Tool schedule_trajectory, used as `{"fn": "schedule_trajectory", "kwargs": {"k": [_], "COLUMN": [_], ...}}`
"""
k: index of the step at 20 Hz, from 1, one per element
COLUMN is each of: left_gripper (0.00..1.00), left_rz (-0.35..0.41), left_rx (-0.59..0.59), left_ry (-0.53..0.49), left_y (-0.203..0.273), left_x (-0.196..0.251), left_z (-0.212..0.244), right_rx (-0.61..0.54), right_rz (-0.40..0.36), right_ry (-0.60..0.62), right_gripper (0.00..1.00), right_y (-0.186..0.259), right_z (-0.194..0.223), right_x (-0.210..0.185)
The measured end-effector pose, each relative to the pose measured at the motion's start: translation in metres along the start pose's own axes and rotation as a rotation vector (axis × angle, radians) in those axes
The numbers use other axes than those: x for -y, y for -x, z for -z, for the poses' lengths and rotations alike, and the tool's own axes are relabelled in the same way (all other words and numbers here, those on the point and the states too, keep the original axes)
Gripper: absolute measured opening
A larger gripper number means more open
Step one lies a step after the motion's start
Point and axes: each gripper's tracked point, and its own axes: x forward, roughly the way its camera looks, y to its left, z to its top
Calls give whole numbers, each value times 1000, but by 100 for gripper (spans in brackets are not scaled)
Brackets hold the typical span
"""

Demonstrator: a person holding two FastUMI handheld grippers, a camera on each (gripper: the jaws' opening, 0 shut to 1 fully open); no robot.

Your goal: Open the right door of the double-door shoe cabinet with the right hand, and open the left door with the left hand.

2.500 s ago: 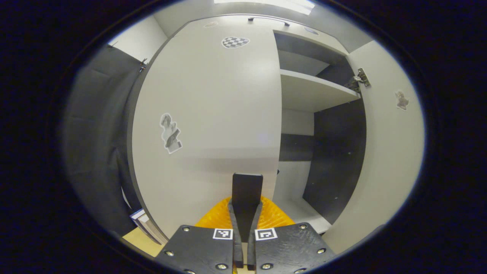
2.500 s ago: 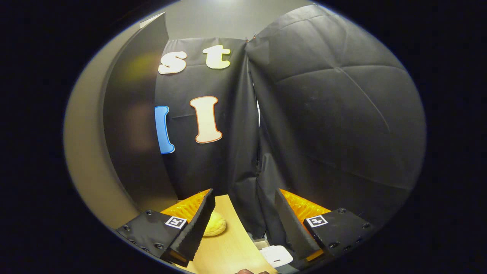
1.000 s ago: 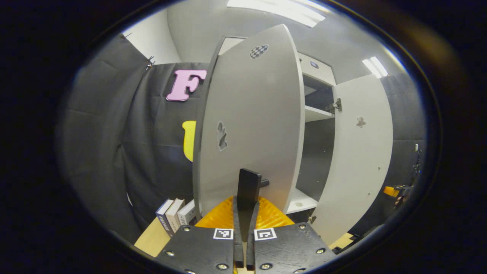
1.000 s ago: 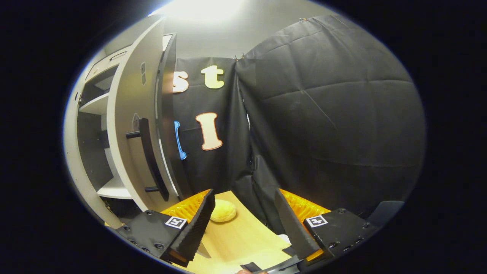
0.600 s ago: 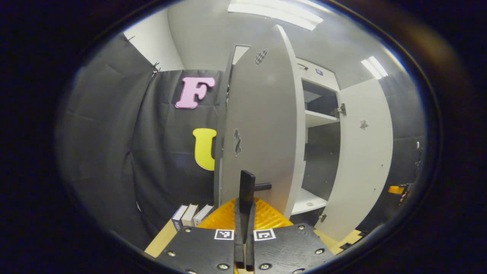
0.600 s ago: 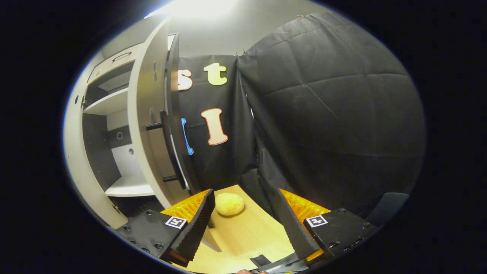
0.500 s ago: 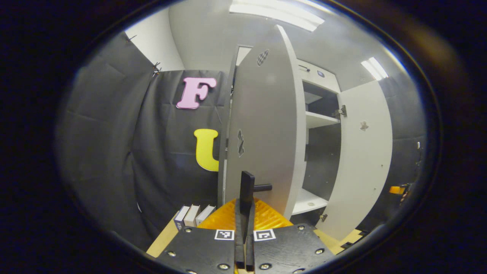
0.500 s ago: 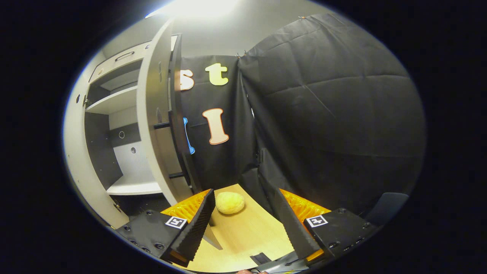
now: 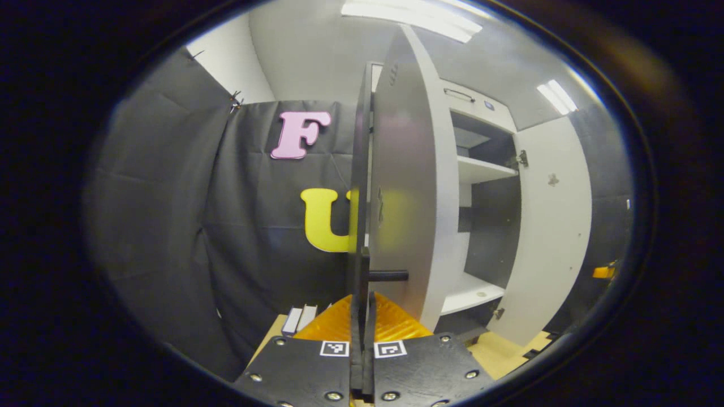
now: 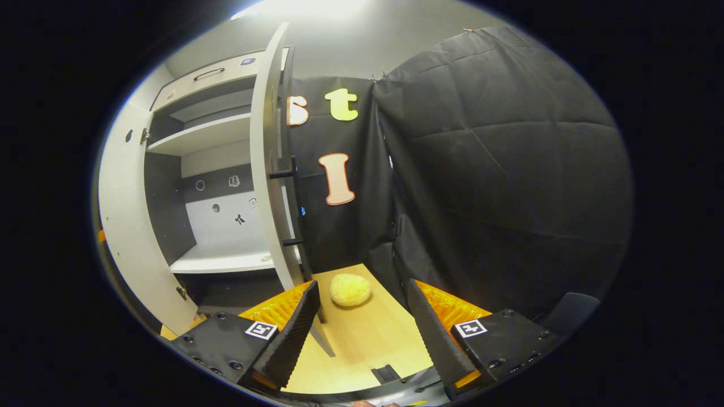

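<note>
The left gripper (image 9: 362,316) is clamped on the left door's handle (image 9: 358,271); the right gripper (image 10: 362,316) is spread, beside the cabinet (image 10: 209,135); no writing is legible.

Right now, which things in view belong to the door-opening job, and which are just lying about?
Job: left door, its handle clamped by the left gripper; right door; open right gripper; shoe cabinet.
Lying about: books, yellow round lump on the wooden surface.
</note>
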Motion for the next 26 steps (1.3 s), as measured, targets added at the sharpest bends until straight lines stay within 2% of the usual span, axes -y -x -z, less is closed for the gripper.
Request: {"fn": "schedule_trajectory", "kwargs": {"k": [4, 7, 9, 11, 15, 19, 20, 22, 24, 26], "left_gripper": [1, 1, 1, 2, 1, 81, 87, 87, 91, 90], "left_rz": [-104, -132, -144, -178, -238, -311, -333, -341, -327, -324], "left_rx": [19, 58, 94, 125, 124, 116, 110, 98, 95, 92], "left_ry": [1, 28, 22, -1, -4, -10, -8, 6, 28, 46], "left_y": [10, 40, 59, 78, 109, 130, 135, 144, 145, 149], "left_x": [-6, 3, 11, 18, 50, 77, 79, 88, 95, 99], "left_z": [-10, -25, -36, -43, -37, -27, -23, -17, -13, -3], "right_rx": [2, 31, 59, 79, 107, 119, 119, 109, 113, 117], "right_rz": [-53, -83, -98, -147, -253, -331, -337, -328, -322, -313], "right_ry": [16, 25, 42, 42, 51, 48, 65, 106, 104, 90], "right_gripper": [98, 100, 98, 100, 98, 98, 98, 98, 98, 98], "right_y": [-12, -21, -25, -27, -23, -15, -16, -14, -9, -4], "right_z": [-4, -19, -32, -43, -57, -59, -55, -43, -37, -31], "right_x": [9, 19, 26, 22, 11, 2, 0, 2, -3, -9]}}
